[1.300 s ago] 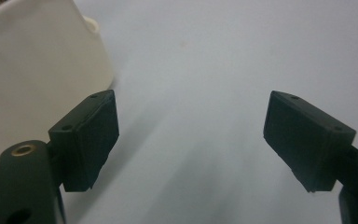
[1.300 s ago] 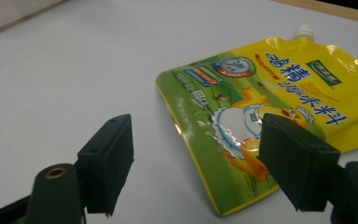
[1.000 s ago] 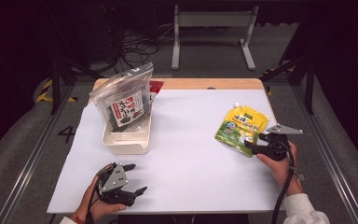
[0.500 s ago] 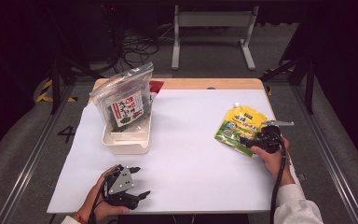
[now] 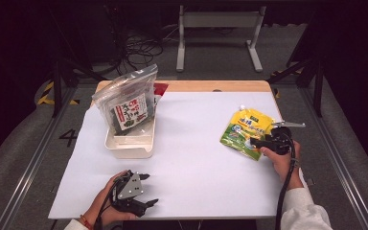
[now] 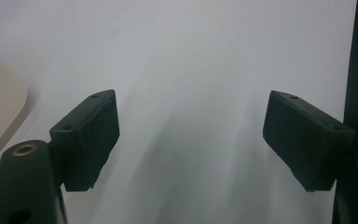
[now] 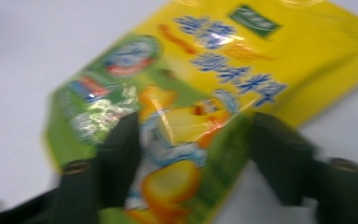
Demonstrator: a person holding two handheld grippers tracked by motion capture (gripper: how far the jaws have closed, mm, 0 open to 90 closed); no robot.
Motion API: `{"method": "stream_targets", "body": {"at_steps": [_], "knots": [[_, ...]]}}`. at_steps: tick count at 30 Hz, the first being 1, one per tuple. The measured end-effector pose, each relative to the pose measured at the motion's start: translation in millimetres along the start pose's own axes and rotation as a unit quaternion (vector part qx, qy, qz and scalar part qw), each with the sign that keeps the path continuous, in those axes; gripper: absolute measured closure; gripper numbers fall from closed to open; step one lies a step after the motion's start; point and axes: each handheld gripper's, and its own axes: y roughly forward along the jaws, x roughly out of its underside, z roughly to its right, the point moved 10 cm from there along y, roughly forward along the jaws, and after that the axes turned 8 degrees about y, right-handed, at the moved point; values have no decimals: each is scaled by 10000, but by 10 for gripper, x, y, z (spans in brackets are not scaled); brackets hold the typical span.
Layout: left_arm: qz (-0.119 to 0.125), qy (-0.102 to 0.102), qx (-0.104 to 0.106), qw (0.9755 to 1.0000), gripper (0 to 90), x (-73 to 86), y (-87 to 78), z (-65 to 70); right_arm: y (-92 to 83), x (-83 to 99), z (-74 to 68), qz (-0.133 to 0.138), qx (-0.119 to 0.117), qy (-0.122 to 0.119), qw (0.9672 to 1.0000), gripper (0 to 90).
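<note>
As its jaws close, right gripper (image 5: 255, 142) straddles yellow pouch (image 5: 245, 132); blurred.

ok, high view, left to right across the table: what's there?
Seaweed bag standing in the cream bin → left gripper, jaws open over bare table → yellow-green spout pouch lying flat → right gripper at the pouch's near corner, its jaws just closing around it.

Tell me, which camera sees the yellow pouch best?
The high view: there the whole yellow pouch lies flat on the white table, outline clear. The right gripper view is closer but blurred and cropped, the right gripper straddling it. The left gripper view faces bare table.
</note>
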Motion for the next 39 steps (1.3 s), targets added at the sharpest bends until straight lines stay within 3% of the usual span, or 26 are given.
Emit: {"method": "stream_targets", "body": {"at_steps": [1, 3, 4, 8, 12, 16, 18, 21, 25, 27, 33, 39], "knots": [[9, -25, 15, 10000, 193, 11, -10, -2, 0, 0, 0, 0, 0, 0, 10000, 253], [57, -124, 20, 9999, 193, 18, -17, -8, 38, -12, 53, 99, -287, 493, 9983, 258], [46, -136, 8, 9999, 191, 22, -20, -9, 51, -41, 74, 155, -295, 556, 9979, 243], [65, -110, 13, 9999, 189, 16, -25, 3, 107, -70, 59, 154, -191, 542, 9982, 187], [60, -127, 51, 9999, 189, 17, -26, 19, 180, -90, 7, -26, 69, 439, 9990, 157], [40, -78, 69, 9999, 189, 14, -24, 17, 183, -97, 17, -37, 107, 425, 9990, 259], [86, -124, 99, 9998, 189, -6, -10, 15, 174, -104, 40, -14, 77, 397, 9992, 377], [48, -90, 143, 9998, 189, -9, 16, 11, 167, -108, 54, -56, 68, 314, 9995, 482], [6, -85, 199, 9998, 189, -9, 41, 11, 174, -115, 35, -27, -119, 225, 9997, 656], [-8, -78, 218, 9997, 189, -5, 52, 6, 188, -115, 22, -11, -397, 417, 9983, 726], [68, -117, 250, 9996, 189, -26, 47, 3, 191, -120, 6, 49, -716, 623, 9955, 797], [220, -269, 209, 9992, 186, -58, 23, -29, 130, -88, -198, 148, -1027, 390, 9938, 819]]}}
